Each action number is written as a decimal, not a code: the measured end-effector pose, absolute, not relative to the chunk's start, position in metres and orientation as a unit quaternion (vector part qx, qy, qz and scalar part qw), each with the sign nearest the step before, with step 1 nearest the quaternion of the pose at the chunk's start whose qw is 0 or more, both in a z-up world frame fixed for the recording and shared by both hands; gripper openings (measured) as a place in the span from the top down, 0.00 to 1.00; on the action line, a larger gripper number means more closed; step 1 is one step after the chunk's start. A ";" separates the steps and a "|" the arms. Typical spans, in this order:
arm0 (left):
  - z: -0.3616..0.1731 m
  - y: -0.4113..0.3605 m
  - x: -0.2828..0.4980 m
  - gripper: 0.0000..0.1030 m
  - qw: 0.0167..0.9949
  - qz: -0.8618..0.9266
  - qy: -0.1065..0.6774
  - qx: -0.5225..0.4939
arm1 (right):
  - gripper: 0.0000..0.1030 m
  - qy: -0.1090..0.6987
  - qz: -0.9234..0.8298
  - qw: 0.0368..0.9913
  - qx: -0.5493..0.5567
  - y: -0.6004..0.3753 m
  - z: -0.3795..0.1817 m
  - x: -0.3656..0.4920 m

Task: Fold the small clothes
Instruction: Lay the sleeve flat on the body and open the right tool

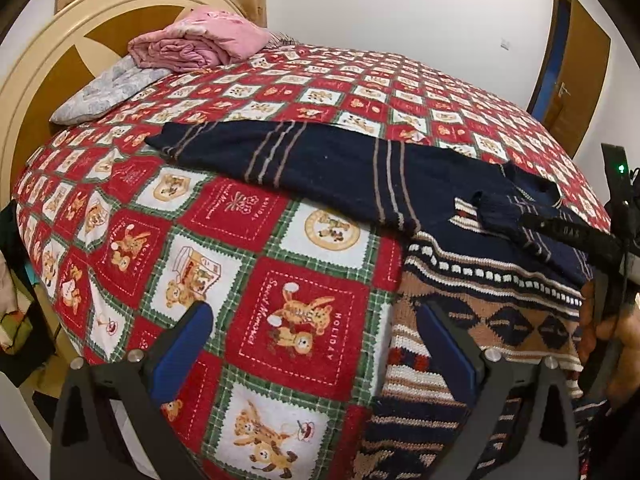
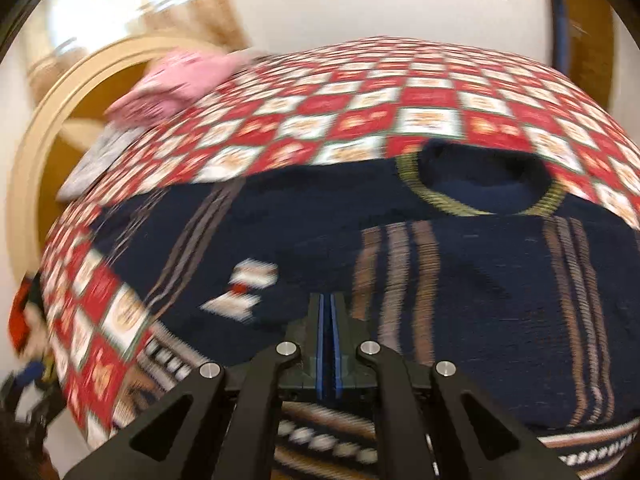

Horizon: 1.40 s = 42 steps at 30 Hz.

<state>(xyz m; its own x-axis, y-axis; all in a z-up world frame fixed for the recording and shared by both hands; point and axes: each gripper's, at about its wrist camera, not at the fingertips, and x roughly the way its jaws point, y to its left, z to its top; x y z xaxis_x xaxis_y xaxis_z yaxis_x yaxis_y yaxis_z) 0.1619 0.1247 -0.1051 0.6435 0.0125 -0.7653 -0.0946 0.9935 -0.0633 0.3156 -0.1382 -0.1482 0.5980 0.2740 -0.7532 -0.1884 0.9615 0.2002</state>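
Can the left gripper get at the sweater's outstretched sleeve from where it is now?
Probably yes. The left gripper is open above bare bedspread, and the sleeve lies flat ahead with nothing between them.

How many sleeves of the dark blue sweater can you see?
1 clearly. That sleeve stretches flat across the bedspread toward the headboard. A second sleeve may be the bunched piece on the sweater by the right claw; I cannot be sure.

Bear-print quilt (image 1: 304,320), pink bedding (image 1: 200,38), perhaps a grey pillow (image 1: 100,96), wooden door (image 1: 576,76).
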 end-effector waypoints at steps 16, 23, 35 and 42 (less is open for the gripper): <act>-0.109 0.131 0.165 0.00 0.903 0.030 0.425 -0.056 | 0.83 0.499 0.223 0.837 -0.024 -0.116 -0.176 0.313; -0.108 0.132 0.163 0.00 0.901 0.028 0.427 -0.065 | 0.24 0.472 0.277 0.836 0.041 -0.110 -0.182 0.301; -0.108 0.136 0.162 0.00 0.901 0.026 0.427 -0.075 | 0.24 0.379 0.188 0.895 -0.140 -0.095 -0.132 0.294; -0.106 0.135 0.160 0.00 0.904 0.027 0.423 -0.061 | 0.76 0.435 0.152 0.873 -0.159 -0.102 -0.173 0.341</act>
